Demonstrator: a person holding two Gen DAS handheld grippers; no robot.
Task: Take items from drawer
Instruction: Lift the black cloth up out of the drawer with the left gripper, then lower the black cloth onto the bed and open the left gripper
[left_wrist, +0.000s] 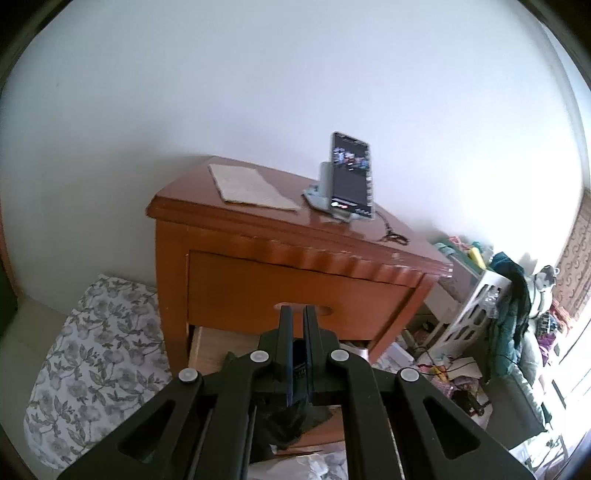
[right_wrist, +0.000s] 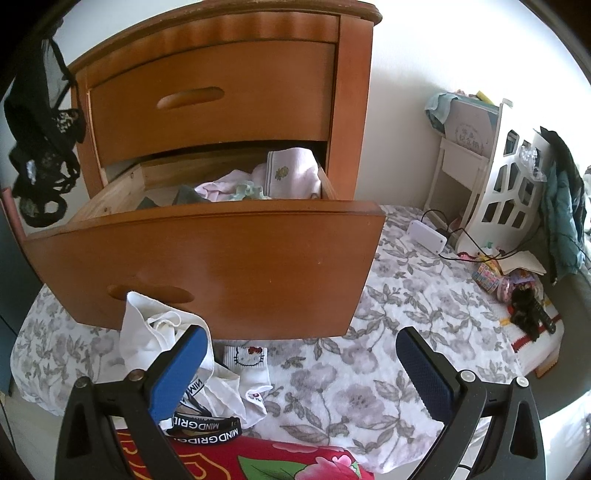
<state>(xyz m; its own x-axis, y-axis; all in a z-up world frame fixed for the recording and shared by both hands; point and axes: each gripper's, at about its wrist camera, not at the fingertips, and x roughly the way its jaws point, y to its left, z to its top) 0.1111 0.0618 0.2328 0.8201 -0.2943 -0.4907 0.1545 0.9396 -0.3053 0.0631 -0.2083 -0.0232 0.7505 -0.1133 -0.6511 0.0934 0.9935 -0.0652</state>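
The wooden nightstand (left_wrist: 258, 273) has its lower drawer (right_wrist: 207, 258) pulled out. Pink and pale clothes (right_wrist: 291, 173) lie inside it. My left gripper (left_wrist: 298, 308) is shut on a black garment (left_wrist: 291, 421), which droops below the fingers, above the drawer. In the right wrist view the same black lacy garment (right_wrist: 40, 147) dangles at the upper left, beside the nightstand. My right gripper (right_wrist: 301, 334) is open and holds nothing, low in front of the drawer front. A white cloth (right_wrist: 155, 339) and a Hello Kitty sock (right_wrist: 247, 358) lie on the floral sheet (right_wrist: 369, 332) beneath it.
A phone on a stand (left_wrist: 351, 177), a flat mat (left_wrist: 247, 184) and scissors (left_wrist: 395, 238) are on the nightstand top. To the right are a white openwork rack (right_wrist: 506, 195), hanging clothes (right_wrist: 561, 206), cables, a white box (right_wrist: 426, 236) and small toys.
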